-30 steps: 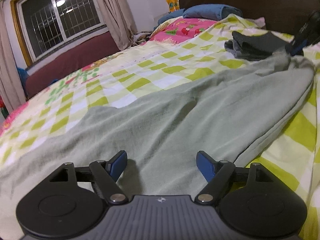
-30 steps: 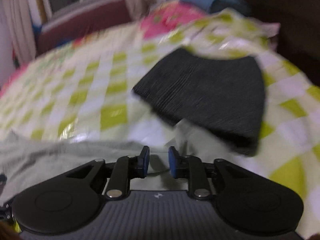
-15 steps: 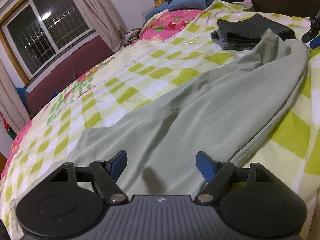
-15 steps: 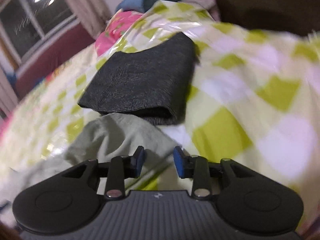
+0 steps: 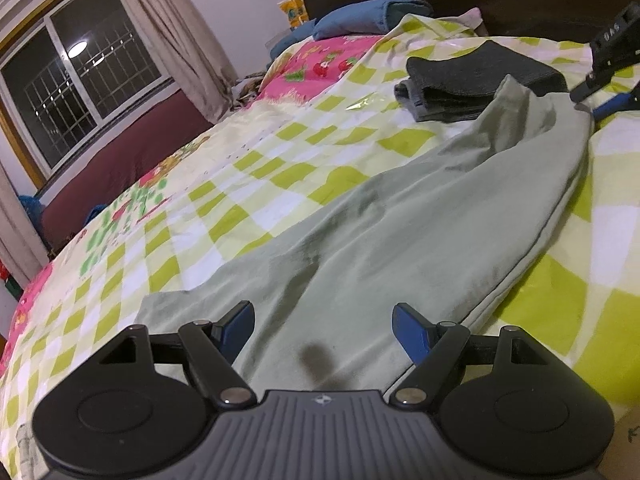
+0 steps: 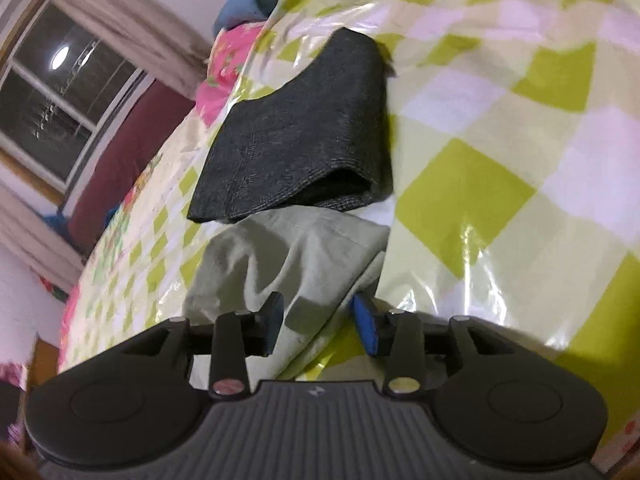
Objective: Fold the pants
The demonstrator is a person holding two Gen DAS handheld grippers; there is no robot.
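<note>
Over the last second the right hand-held gripper (image 6: 316, 326) had let go: its fingers, nearly together a second earlier, now stood partly apart with a fold of the pale green pants (image 5: 400, 232) lying loosely between them, nothing pinched. I judged that end had just been laid down, so one fold or straightening pass was done and the next grip was yet to be taken.

The bed (image 5: 248, 184), under its green-and-white checked cover, filled both views. The pants ran across it from the lower left of the left wrist view up to the upper right, flat but creased, their far end touching the folded dark garment (image 5: 476, 84). In the right wrist view that dark garment (image 6: 304, 136) sat at centre, just above the bunched green cloth.

The left hand-held gripper (image 5: 323, 320) hung wide open over the near end of the pants, holding nothing.

The dark garment crowded the far end and could be caught in the next fold. A blue pillow (image 5: 360, 18) and the window (image 5: 80, 88) lay well clear.
</note>
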